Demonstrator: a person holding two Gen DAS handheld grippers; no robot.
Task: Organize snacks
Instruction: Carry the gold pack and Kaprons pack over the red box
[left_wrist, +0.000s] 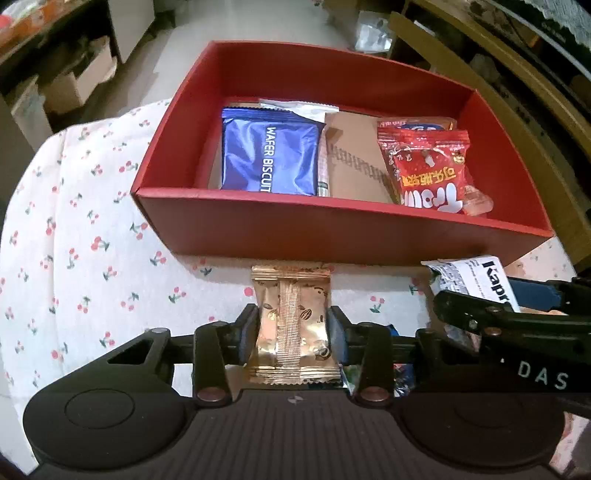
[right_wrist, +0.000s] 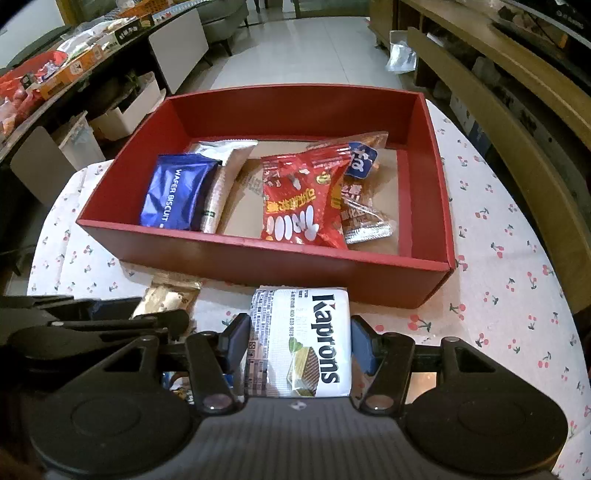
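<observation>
A red box (left_wrist: 332, 232) (right_wrist: 258, 264) stands on the cherry-print tablecloth. Inside lie a blue wafer biscuit pack (left_wrist: 271, 157) (right_wrist: 173, 194), a white pack (left_wrist: 306, 109) (right_wrist: 225, 151) under it, a red snack bag (left_wrist: 430, 171) (right_wrist: 299, 199) and a brown wrapped snack (right_wrist: 364, 218). My left gripper (left_wrist: 293, 325) is shut on a gold snack packet (left_wrist: 293, 314), just in front of the box's near wall. My right gripper (right_wrist: 299, 343) is shut on a white Kaprons wafer pack (right_wrist: 306, 343) (left_wrist: 476, 278), also just before the near wall, to the right of the left gripper.
The tablecloth (left_wrist: 74, 229) (right_wrist: 517, 258) covers a round table. A wooden shelf unit (right_wrist: 498, 92) stands to the right. A dark counter with packaged goods (right_wrist: 55, 70) and white boxes (right_wrist: 125, 107) stand to the left. A tiled floor (right_wrist: 295, 51) lies beyond.
</observation>
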